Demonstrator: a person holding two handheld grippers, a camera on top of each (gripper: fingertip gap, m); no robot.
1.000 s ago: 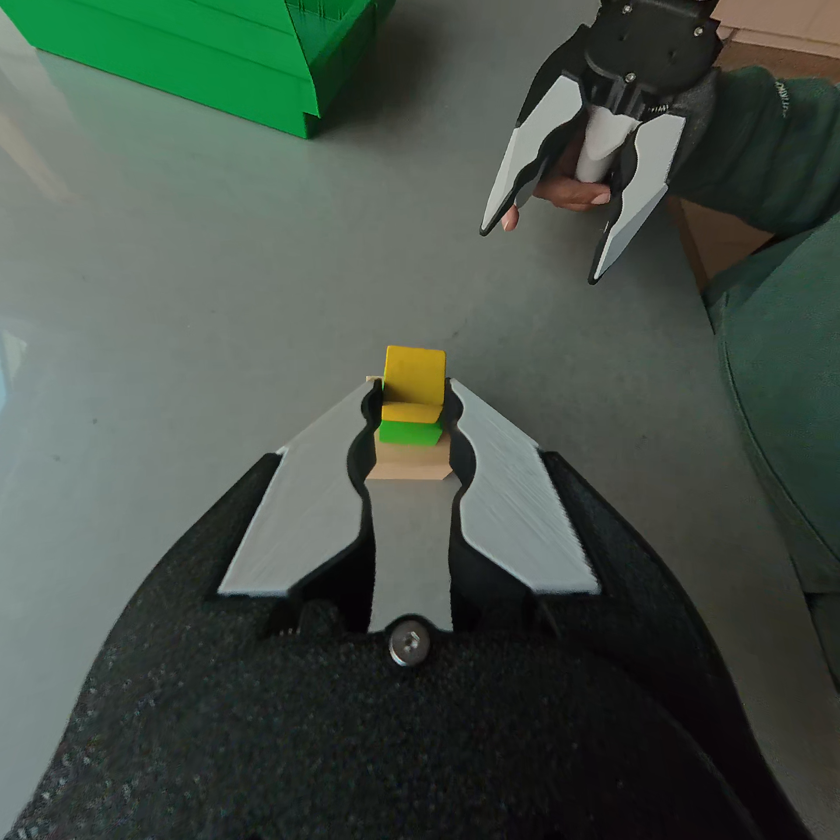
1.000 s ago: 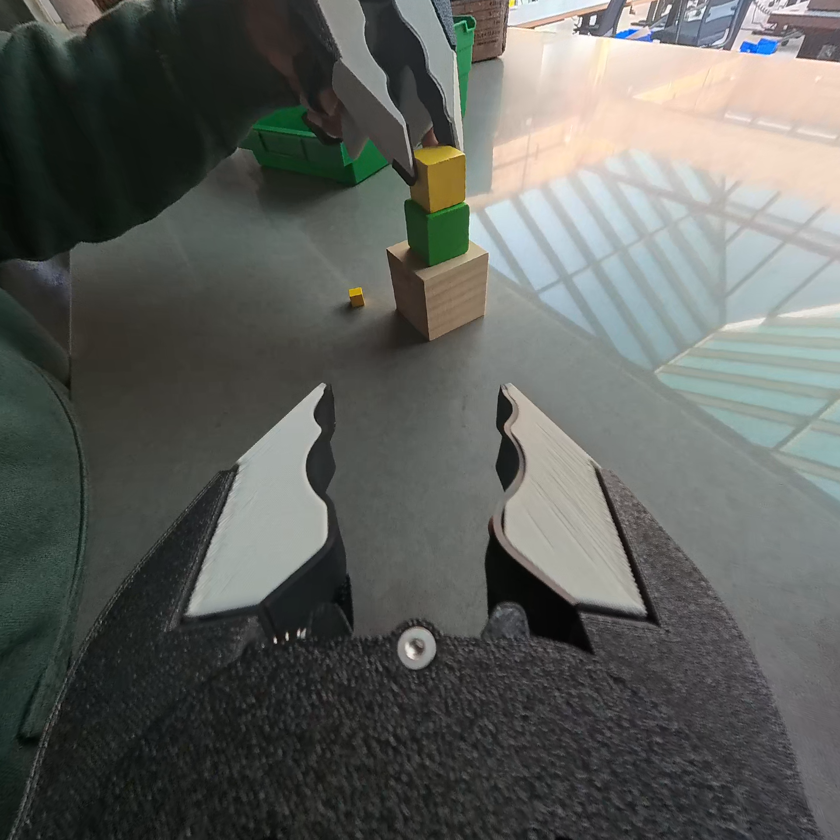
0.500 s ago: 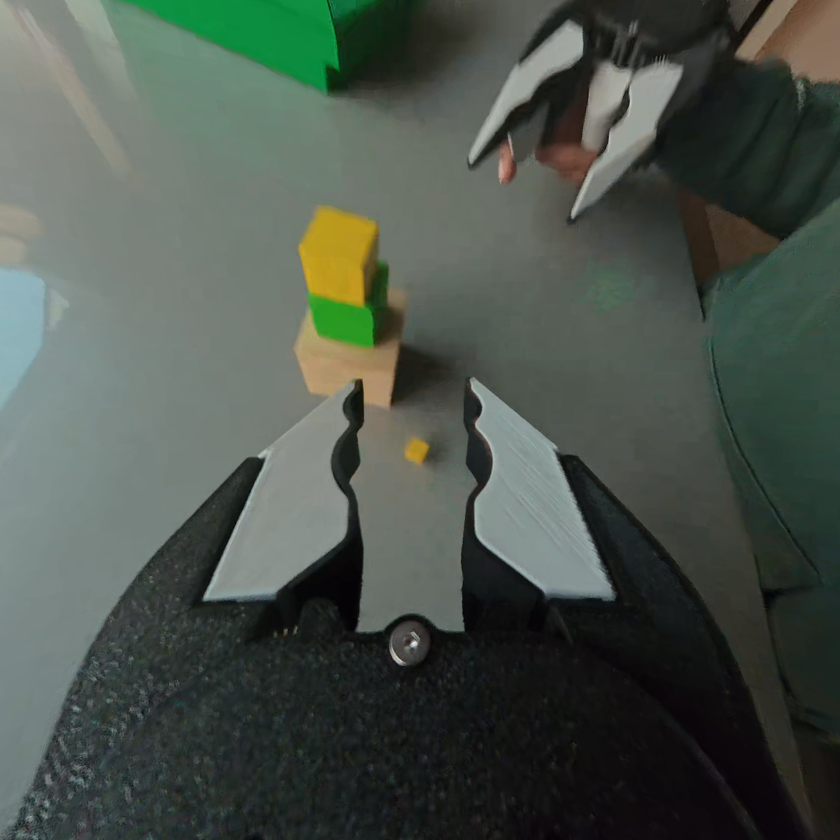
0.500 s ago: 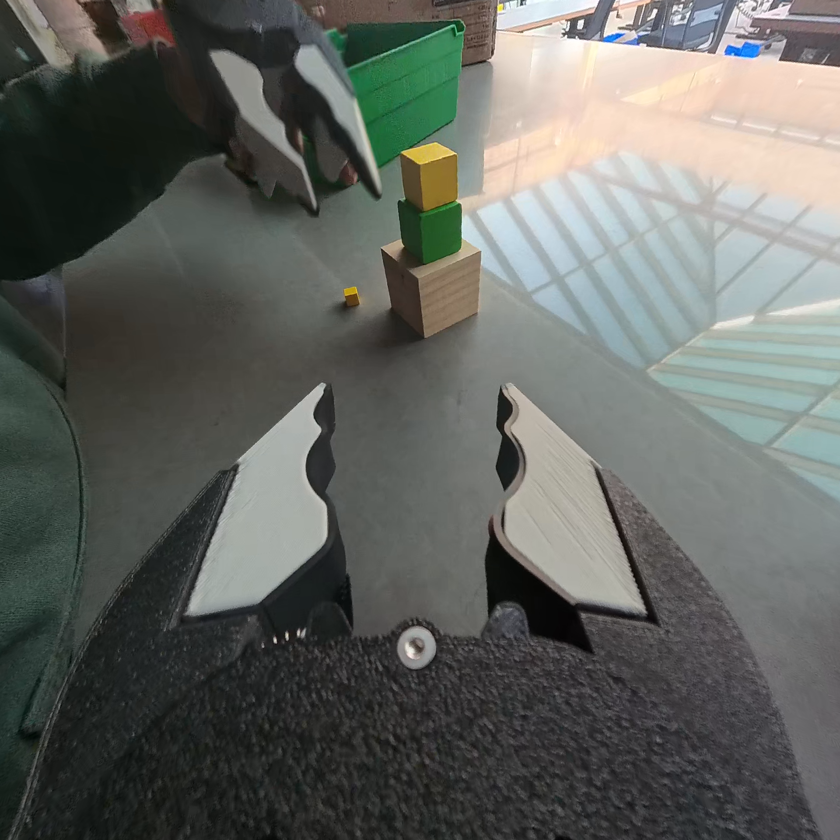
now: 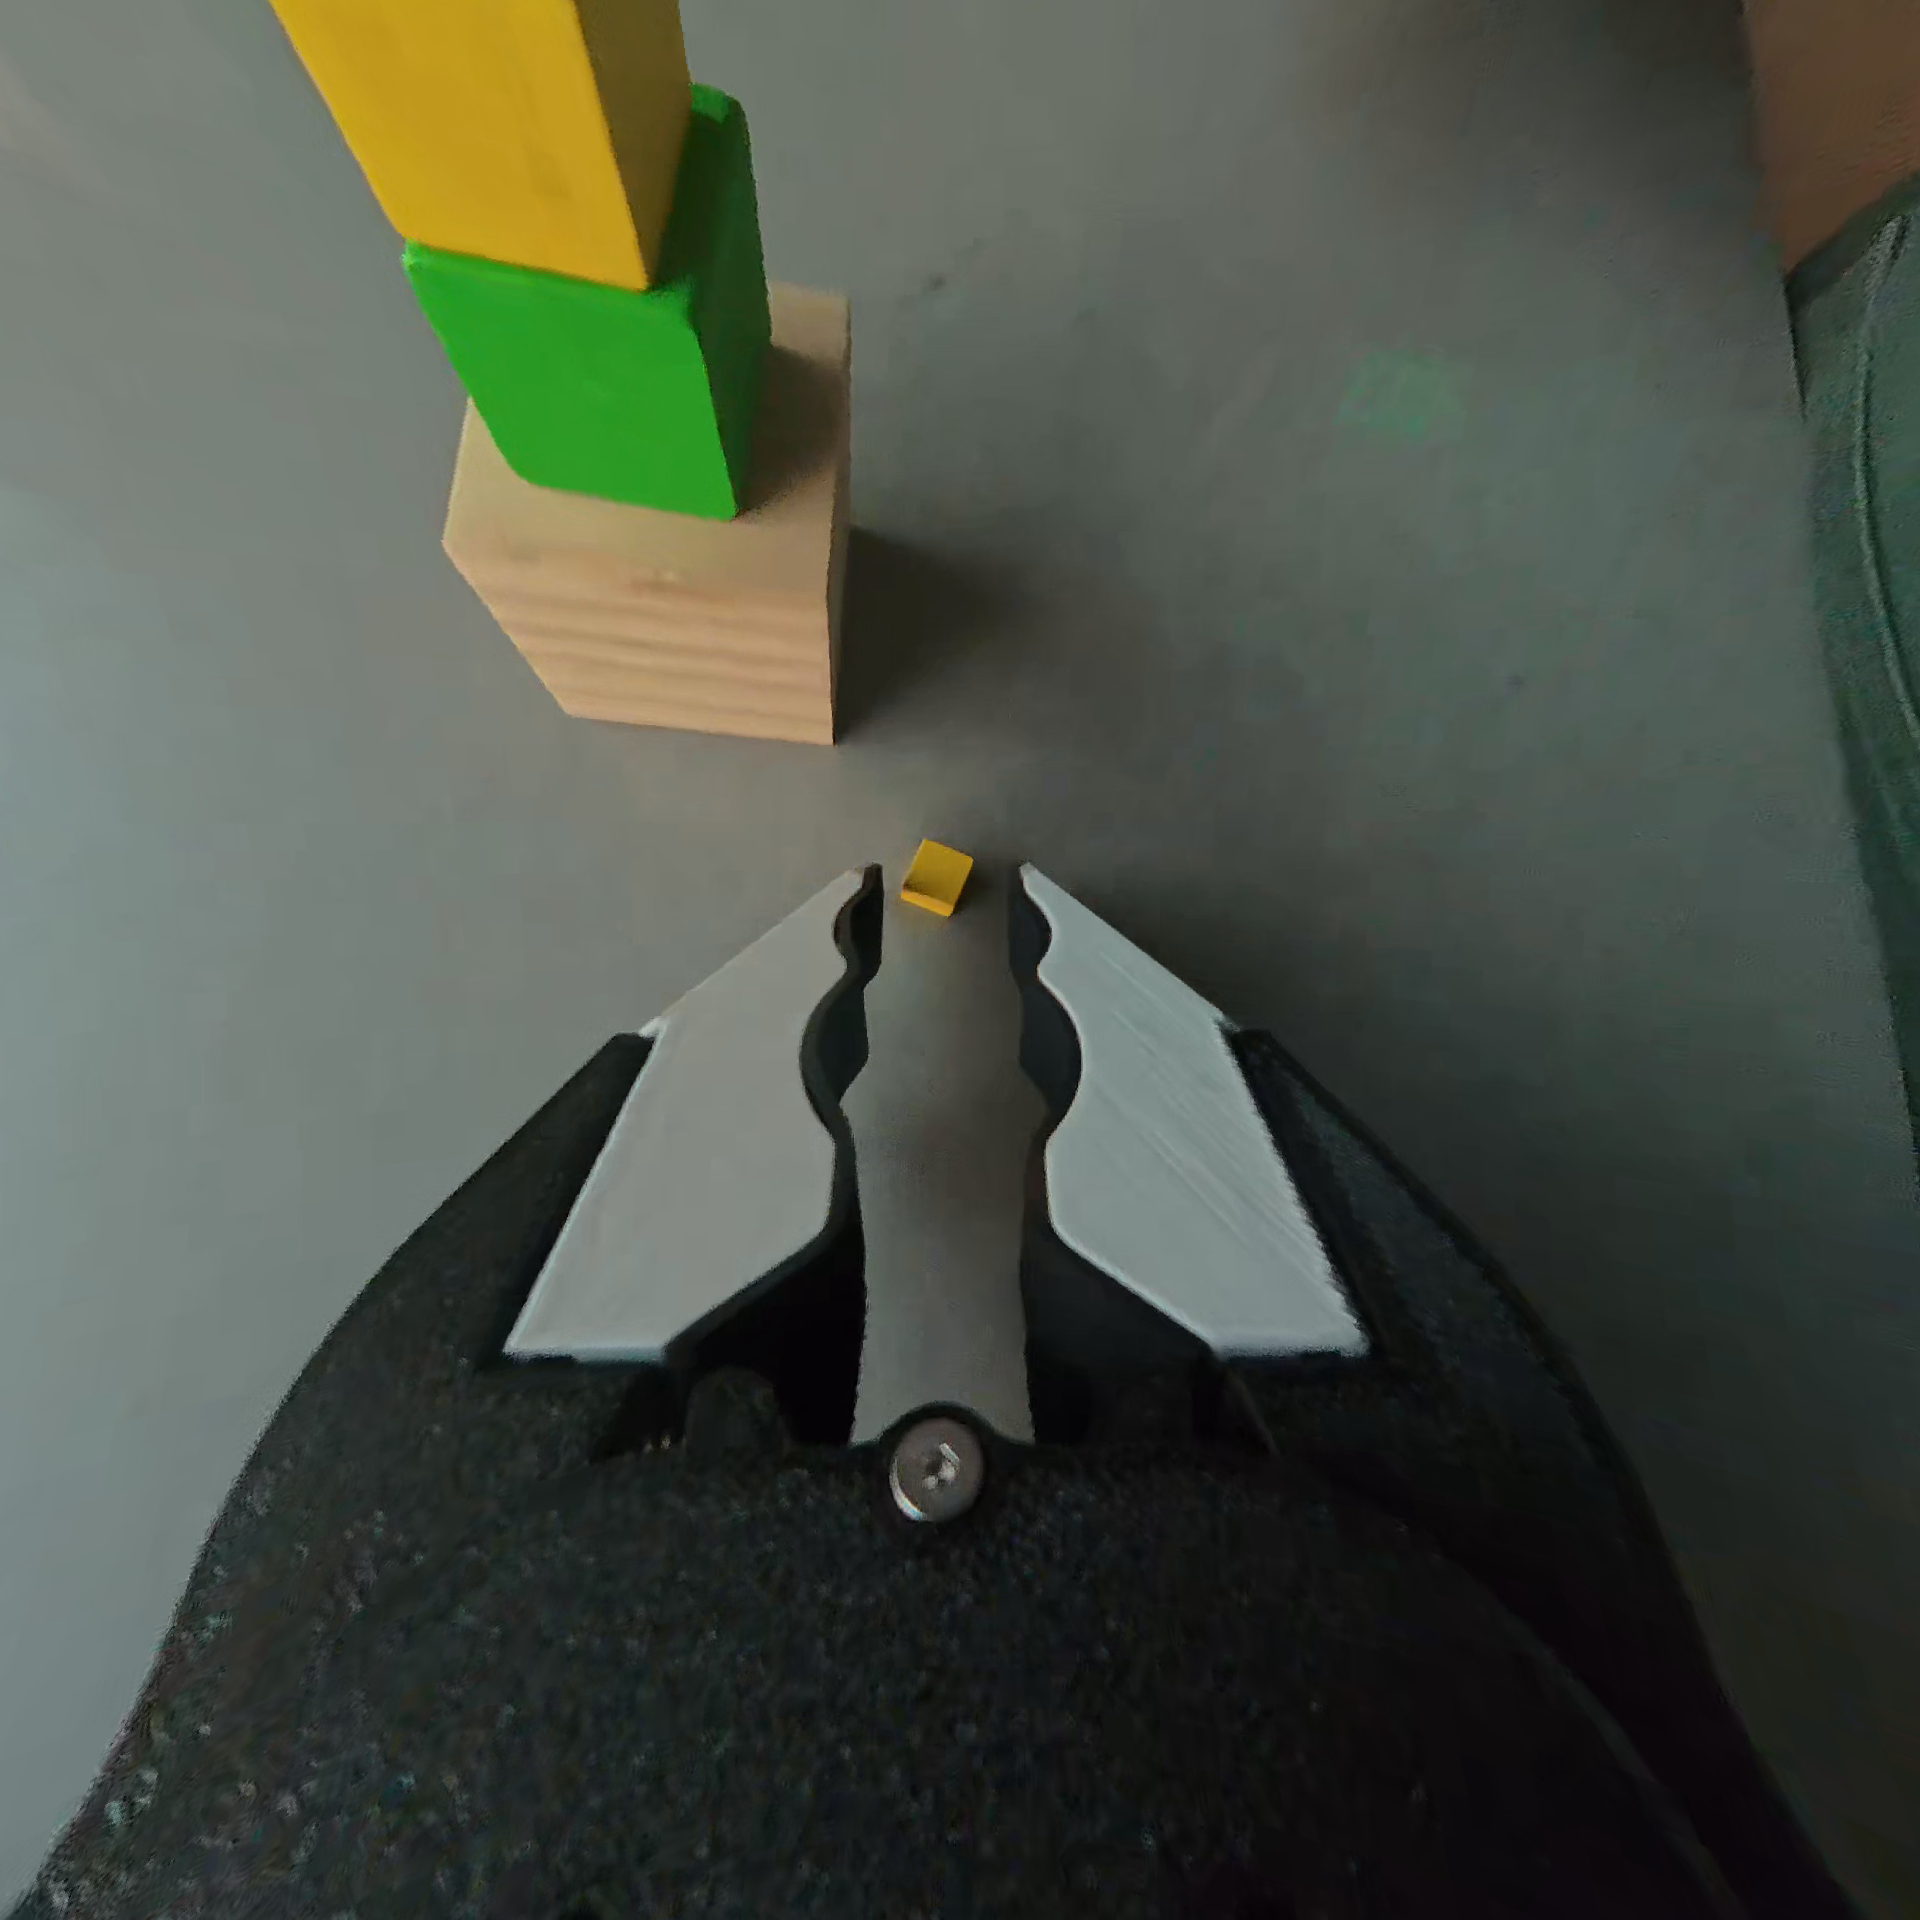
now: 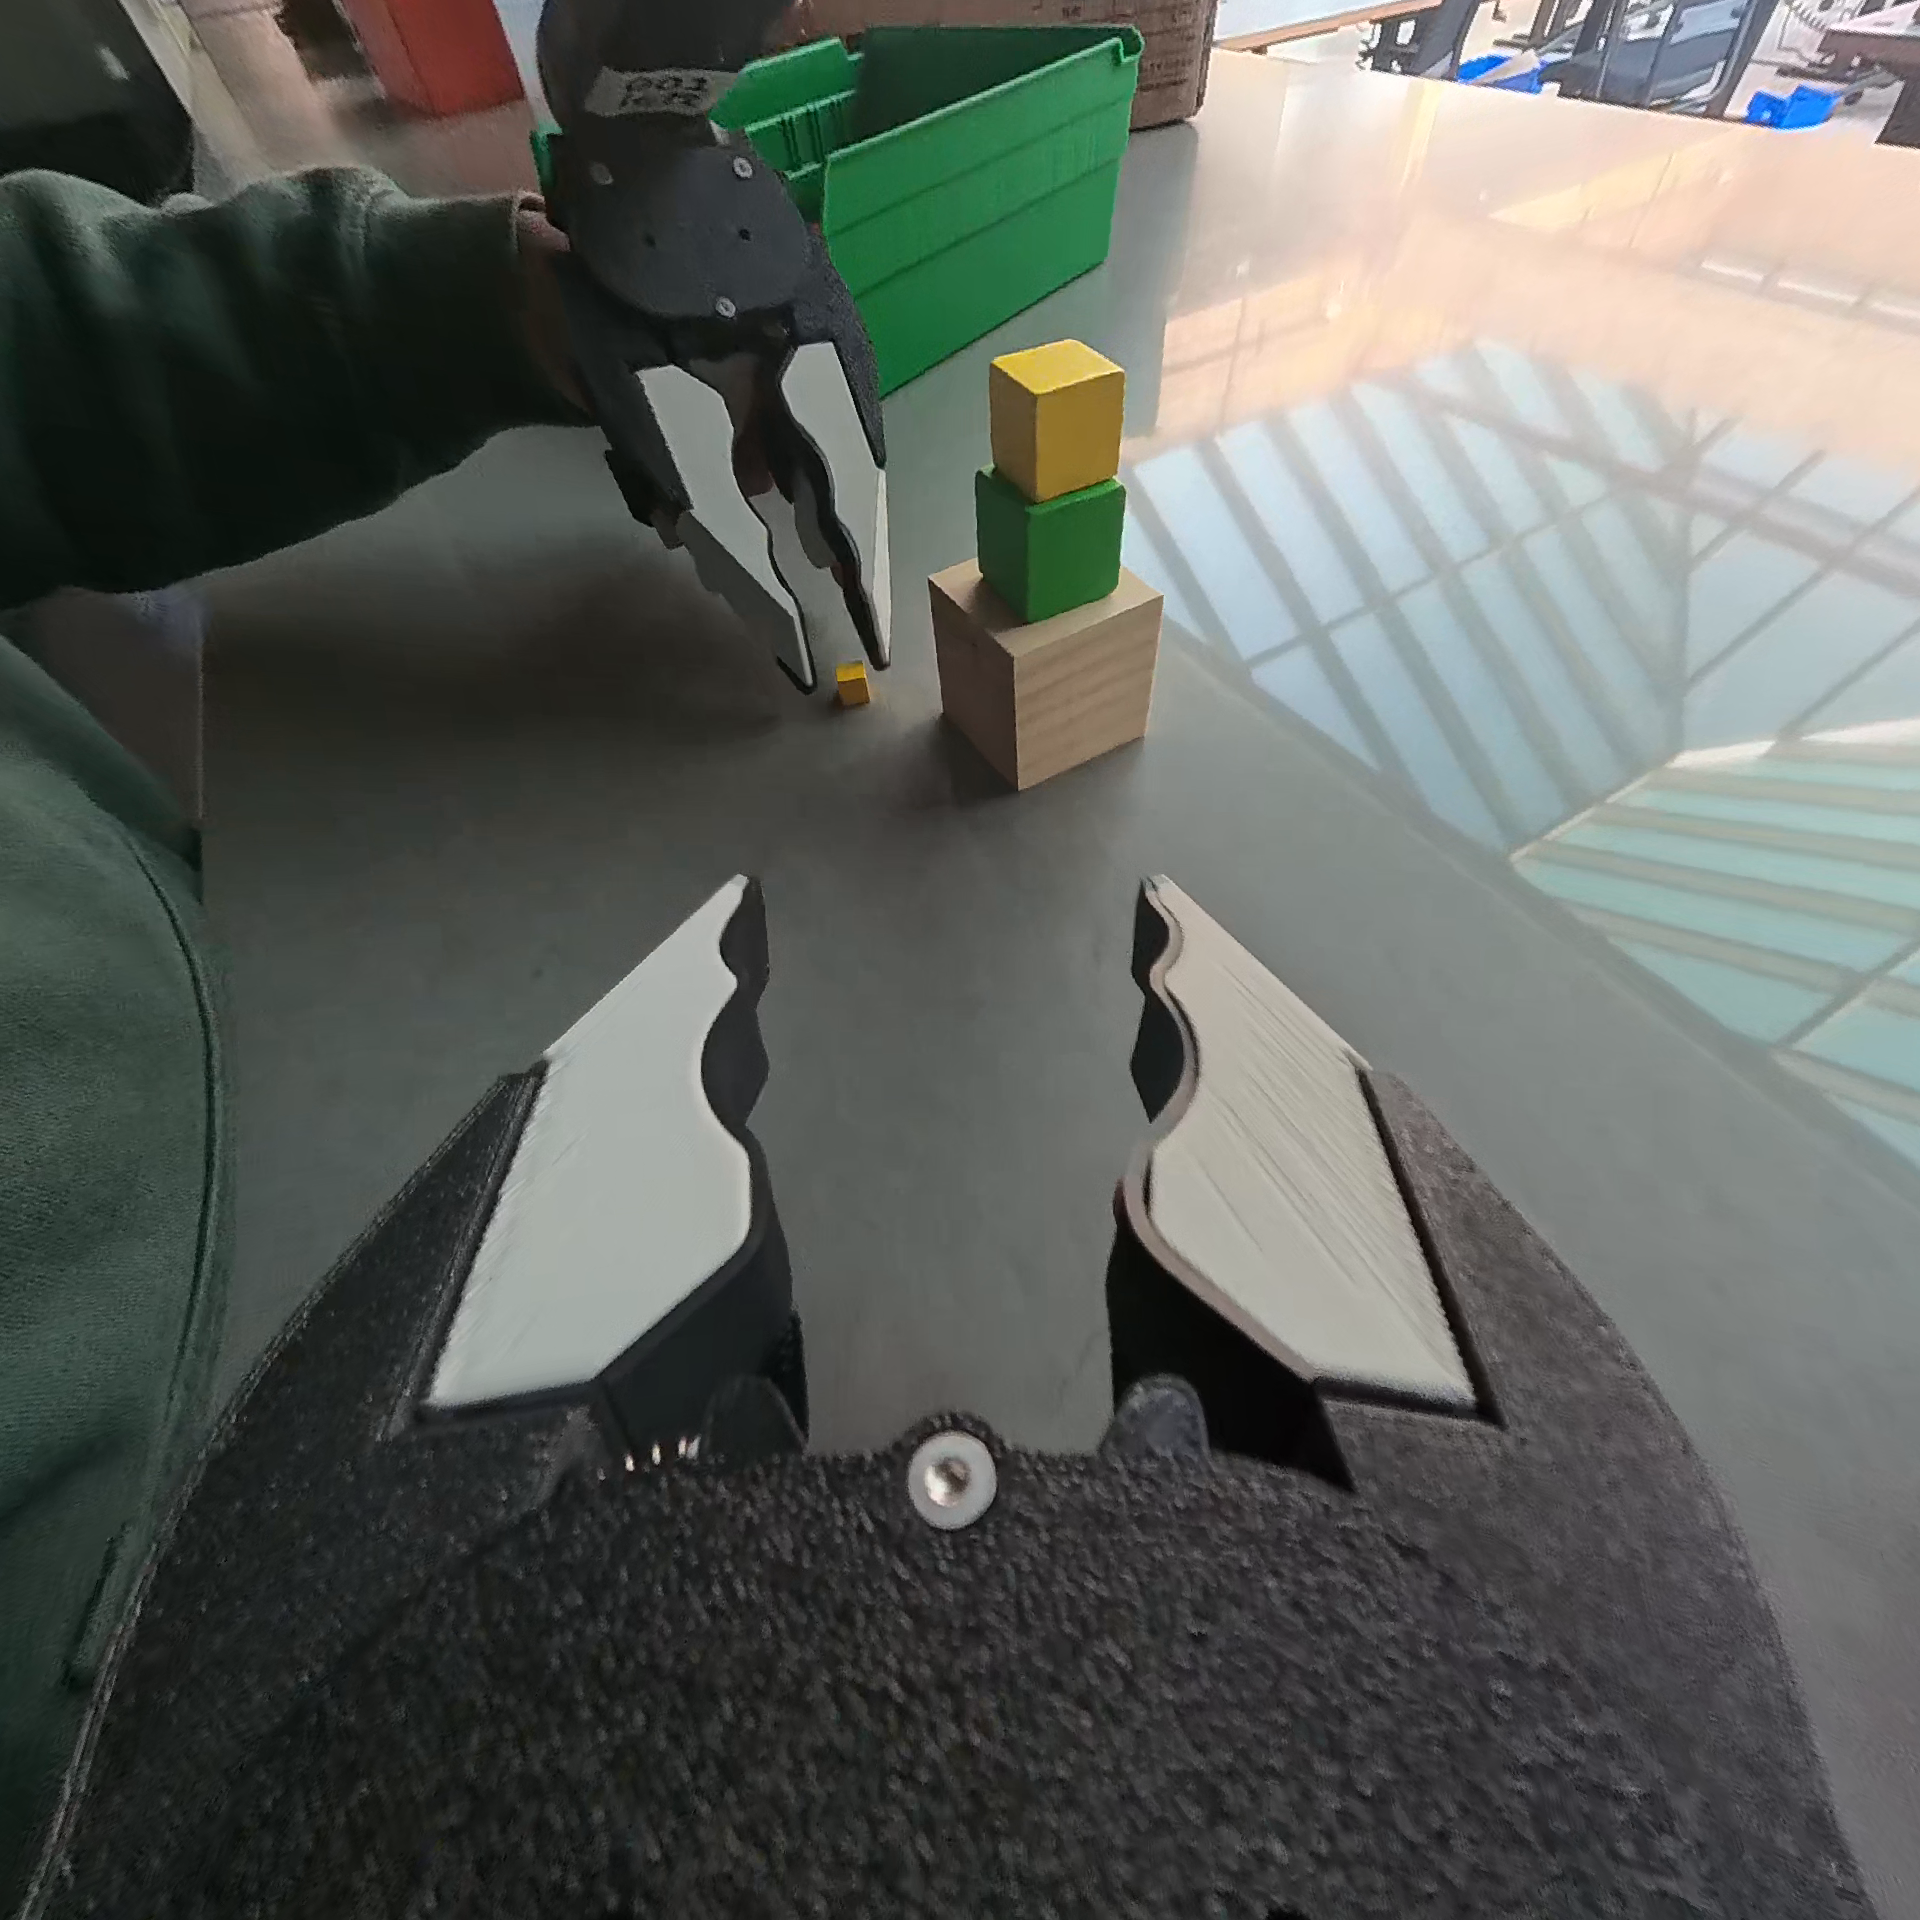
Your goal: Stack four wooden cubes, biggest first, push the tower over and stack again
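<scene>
A tower stands on the grey table: a yellow cube (image 6: 1056, 416) on a green cube (image 6: 1049, 540) on a larger plain wooden block (image 6: 1044, 675). It also shows in the left wrist view, with the yellow cube (image 5: 499, 125), green cube (image 5: 592, 374) and wooden block (image 5: 665, 634). A tiny yellow cube (image 5: 935, 878) lies on the table beside the tower, also in the right wrist view (image 6: 852, 684). My left gripper (image 5: 943, 875) is open, its tips on either side of the tiny cube just above the table; it shows in the right wrist view (image 6: 844, 670). My right gripper (image 6: 948, 885) is open and empty, well short of the tower.
A green plastic bin (image 6: 956, 177) stands behind the tower, with a cardboard box (image 6: 1164, 52) beyond it. A person's green sleeve (image 6: 239, 364) reaches in from the left. The table (image 6: 1455, 623) is glossy with window reflections on the right. My right fingertips sit around 15 centimetres from my left ones. The yellow cube (image 5: 499, 125) lies around 10 centimetres away from my left fingertips.
My left gripper let go of the yellow cube on top of the tower, swung away, then came down beside the tower around the tiny yellow cube. The right gripper has barely moved.
</scene>
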